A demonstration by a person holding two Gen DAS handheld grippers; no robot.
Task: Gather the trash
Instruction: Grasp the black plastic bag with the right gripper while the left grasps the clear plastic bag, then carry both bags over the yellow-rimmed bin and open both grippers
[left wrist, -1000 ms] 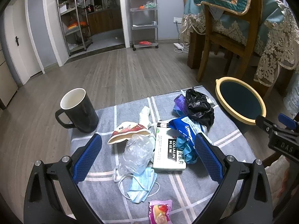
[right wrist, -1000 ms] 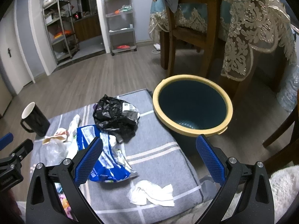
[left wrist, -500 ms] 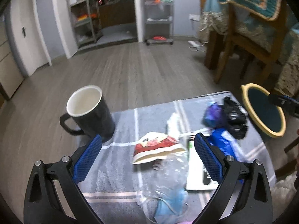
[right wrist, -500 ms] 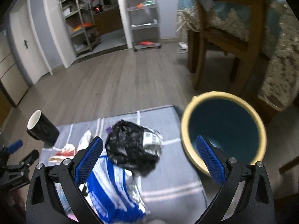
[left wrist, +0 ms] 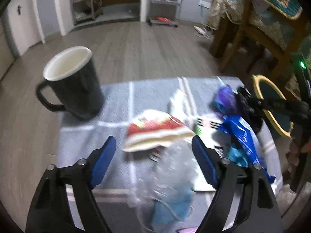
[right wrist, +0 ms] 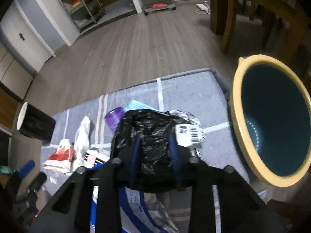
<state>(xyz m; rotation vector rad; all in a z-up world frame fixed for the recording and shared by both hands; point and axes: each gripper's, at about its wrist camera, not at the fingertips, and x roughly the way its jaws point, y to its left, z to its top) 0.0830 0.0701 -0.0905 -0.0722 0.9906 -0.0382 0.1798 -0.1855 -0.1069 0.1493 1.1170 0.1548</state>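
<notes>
A crumpled black plastic bag (right wrist: 149,136) with a barcode label is seen on the grey checked cloth (right wrist: 186,95), left of the yellow-rimmed bin (right wrist: 239,104). The right gripper (right wrist: 154,147), wide a second ago, is closing onto it; the left gripper (left wrist: 153,151) is narrowing, empty, above a red-and-white wrapper (left wrist: 155,130)

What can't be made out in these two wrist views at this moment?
- Left wrist view: motion blur smears the print on the red wrapper and blue packet.
- Left wrist view: the trash bin is mostly hidden behind the right gripper.
- Right wrist view: the right gripper, closing, has the black plastic bag between its pads, covering what lies beneath.
- Right wrist view: the bin's bottom is dark.
</notes>
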